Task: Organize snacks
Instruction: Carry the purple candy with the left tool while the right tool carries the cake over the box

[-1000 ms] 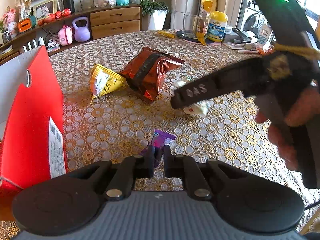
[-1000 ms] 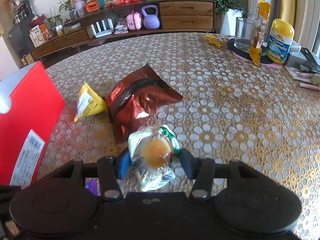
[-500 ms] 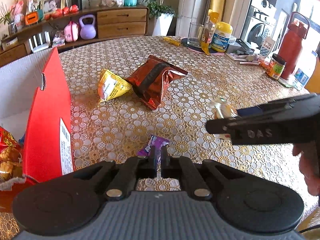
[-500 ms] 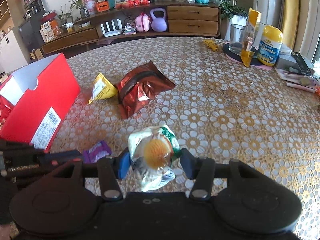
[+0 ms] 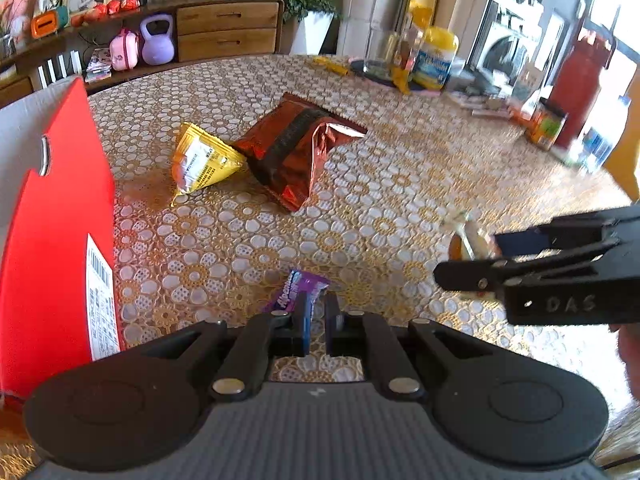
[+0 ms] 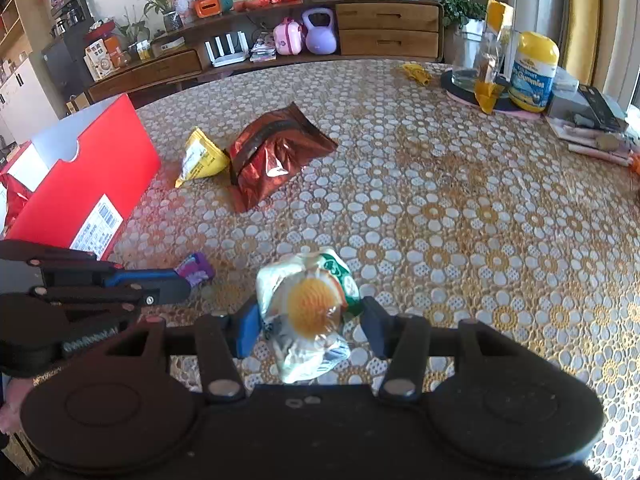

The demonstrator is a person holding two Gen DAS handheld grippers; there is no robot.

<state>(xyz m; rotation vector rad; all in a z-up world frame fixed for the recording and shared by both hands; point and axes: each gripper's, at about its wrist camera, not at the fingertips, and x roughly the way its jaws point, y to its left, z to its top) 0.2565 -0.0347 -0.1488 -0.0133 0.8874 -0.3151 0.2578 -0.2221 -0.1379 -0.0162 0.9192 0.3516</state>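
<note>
the round table (image 6: 460, 208) with its gold flower-pattern cloth takes up most of both views, and a wide bare stretch of it lies open through the middle and toward the right, between the snacks and the clutter of jars and bottles along the far right rim. the red box (image 6: 92, 184) stands at the table's left edge, its open top showing some packets inside. near the middle lies a crumpled brown foil bag (image 6: 276, 156), with a small yellow packet (image 6: 200, 158) just beside it on the box side. the right gripper (image 6: 310, 326) is pinching a clear wrapped bun (image 6: 308, 312), lifted off the cloth. the left gripper (image 5: 316, 318), between box and right gripper, has its fingers pressed together on the end of a small purple candy wrapper (image 5: 298, 290).
</note>
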